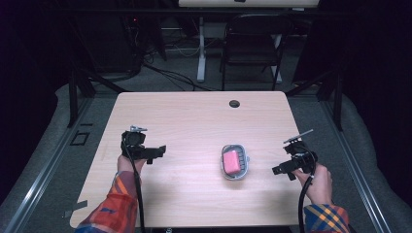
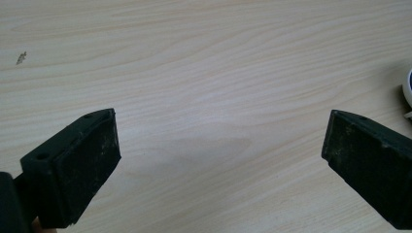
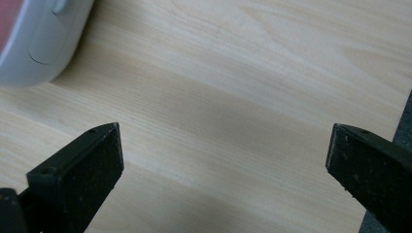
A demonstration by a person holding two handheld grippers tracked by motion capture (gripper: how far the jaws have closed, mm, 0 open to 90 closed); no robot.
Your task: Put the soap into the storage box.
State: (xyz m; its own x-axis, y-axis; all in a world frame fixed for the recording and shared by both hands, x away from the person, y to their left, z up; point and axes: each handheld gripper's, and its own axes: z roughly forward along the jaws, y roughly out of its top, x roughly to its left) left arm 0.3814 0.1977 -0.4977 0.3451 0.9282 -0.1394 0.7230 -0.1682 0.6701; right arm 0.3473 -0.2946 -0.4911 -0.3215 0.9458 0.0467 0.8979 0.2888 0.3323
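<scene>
Pale wood grain runs across the bench (image 1: 194,116), a rounded-corner top with a small dark hole near its far edge, and dark floor, cables and a folding chair (image 1: 252,43) sit beyond it at the top of the high view. A little right of centre in that view lies a soap dish (image 1: 235,161), a smooth grey-white plastic tray with rounded corners, and in it a pink bar of soap (image 1: 231,161), a soft-edged block. Both have their long axis running from the near edge toward the far edge of the bench, leaning slightly to the right at the top. In the right gripper view the dish's curved pale wall (image 3: 39,43) fills the upper left corner.

At lower left of the high view the left tongs (image 1: 158,151) point right toward the dish, well apart from it, spread wide over bare wood. At lower right the right tongs (image 1: 281,170) point left, near the dish, not touching it, also wide apart with nothing between them. Plaid sleeves enter from the bottom edge.
</scene>
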